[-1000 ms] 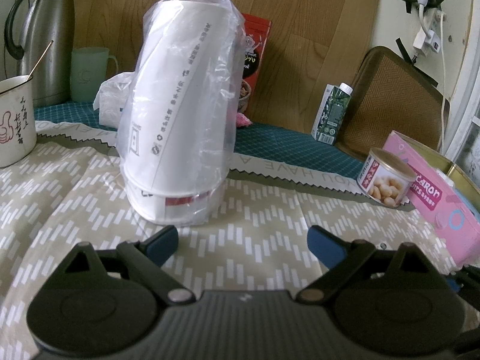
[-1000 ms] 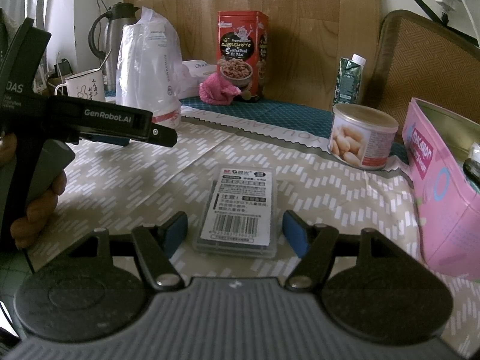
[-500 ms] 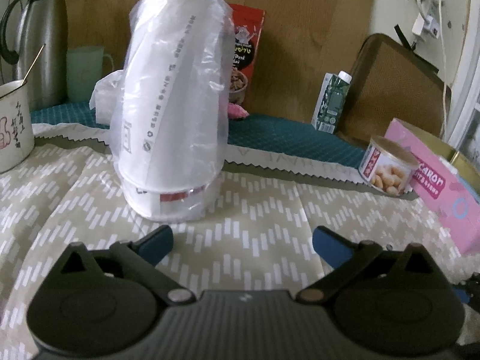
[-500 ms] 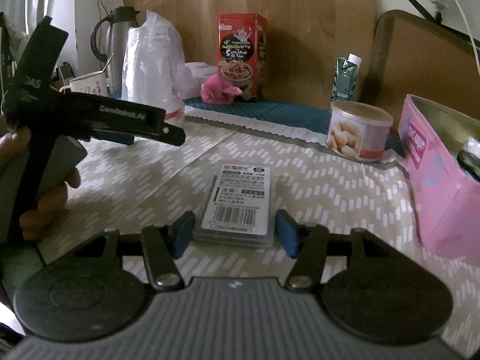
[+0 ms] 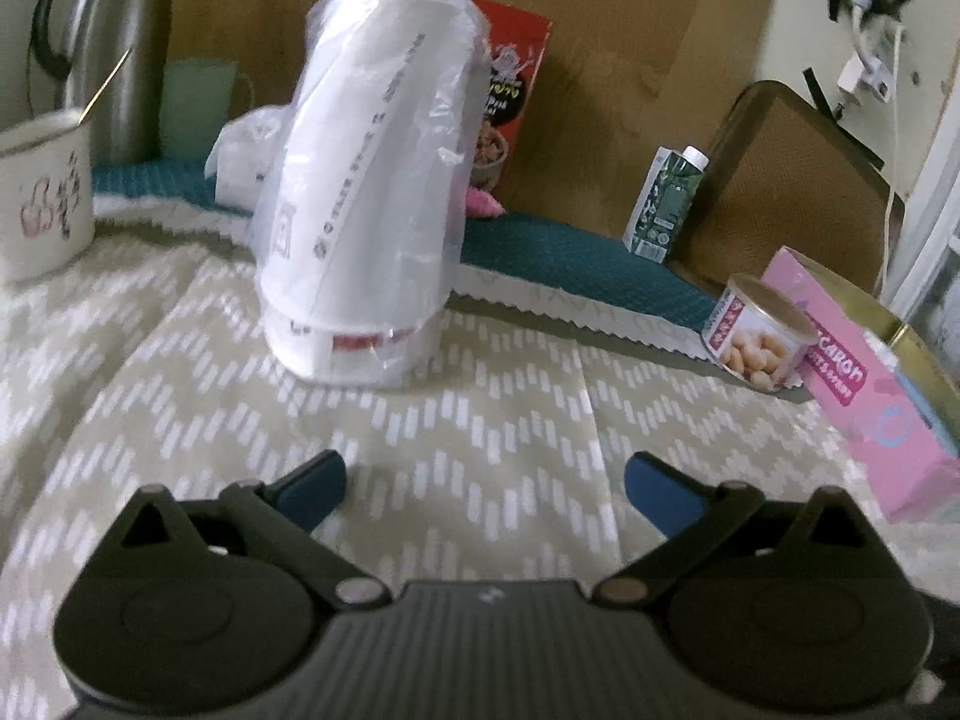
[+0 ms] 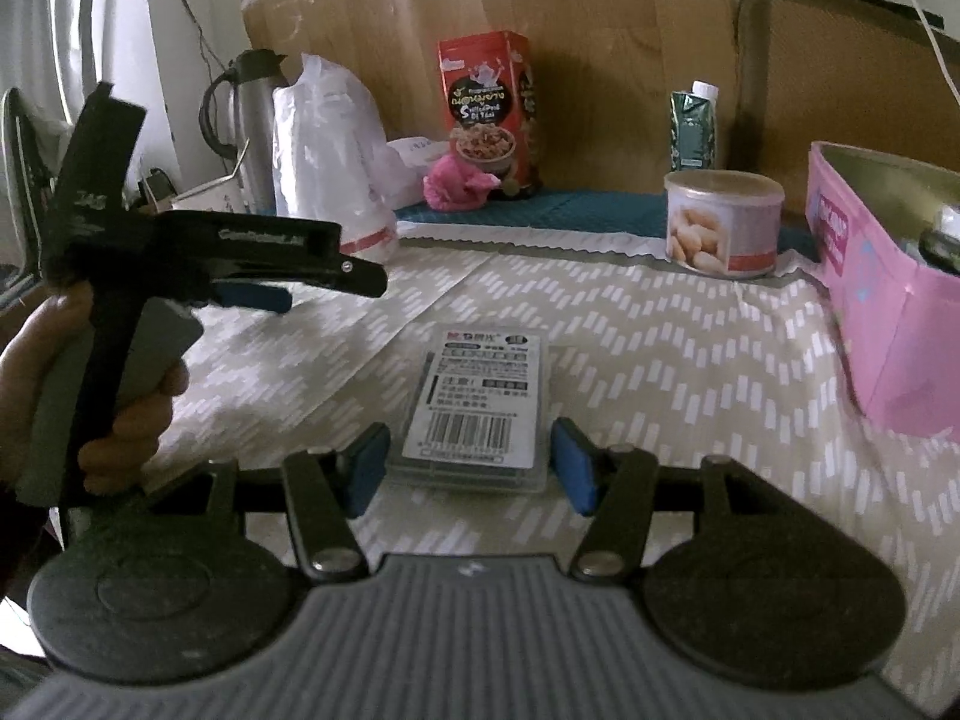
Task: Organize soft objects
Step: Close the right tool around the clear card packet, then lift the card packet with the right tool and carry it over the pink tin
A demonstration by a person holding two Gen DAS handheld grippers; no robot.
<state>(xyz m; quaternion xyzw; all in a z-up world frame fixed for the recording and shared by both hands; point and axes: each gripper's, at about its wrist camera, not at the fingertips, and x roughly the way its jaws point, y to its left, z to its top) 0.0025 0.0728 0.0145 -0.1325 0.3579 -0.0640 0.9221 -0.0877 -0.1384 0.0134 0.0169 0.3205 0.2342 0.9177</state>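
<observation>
A flat clear plastic pack (image 6: 477,405) with a white barcode label lies on the patterned cloth. My right gripper (image 6: 471,468) straddles its near end, the blue pads close to both sides, a small gap still showing. My left gripper (image 5: 486,489) is open and empty, low over the cloth; it also shows in the right wrist view (image 6: 258,297), held in a hand. A bagged stack of white paper cups (image 5: 366,180) stands ahead of it. A pink soft toy (image 6: 456,186) lies at the back by the red snack box (image 6: 486,114).
An open pink box (image 6: 882,294) stands at the right, with a nut can (image 6: 723,222) and a green carton (image 6: 693,126) behind. A mug (image 5: 42,192), a steel flask (image 5: 114,54) and a green cup (image 5: 198,102) stand back left. A wooden board backs the table.
My right gripper's jaws have narrowed around the pack and it has moved slightly forward. My left gripper has drawn back from the bagged cups and tilted.
</observation>
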